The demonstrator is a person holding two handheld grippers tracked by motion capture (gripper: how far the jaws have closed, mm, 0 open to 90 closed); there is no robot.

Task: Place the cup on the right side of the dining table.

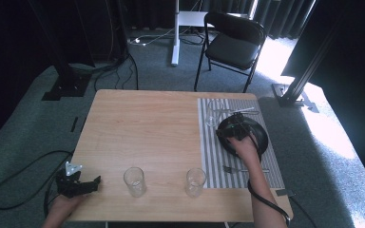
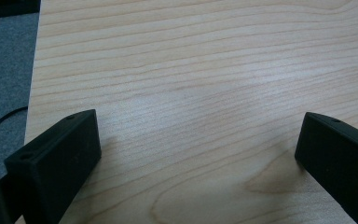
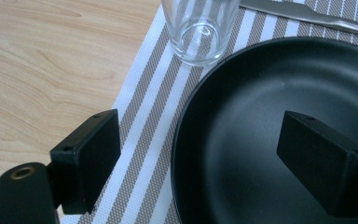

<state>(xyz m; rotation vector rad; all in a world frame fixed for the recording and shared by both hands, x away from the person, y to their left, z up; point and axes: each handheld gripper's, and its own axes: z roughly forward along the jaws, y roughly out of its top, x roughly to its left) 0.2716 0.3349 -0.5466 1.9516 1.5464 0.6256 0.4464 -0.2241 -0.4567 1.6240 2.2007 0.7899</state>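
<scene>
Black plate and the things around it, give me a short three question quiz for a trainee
1. True or false: the right gripper has its jaws apart astride the rim of the black plate, one jaw over the striped placemat and one over the plate.
2. Multiple choice: what stands on the placemat just beyond the plate in the right gripper view? A) a glass B) a bowl C) a bottle
3. In the high view, how many glasses stand on the bare wood near the table's front edge?

Key:
1. True.
2. A, the clear glass.
3. Two: one glass and another glass.
</scene>
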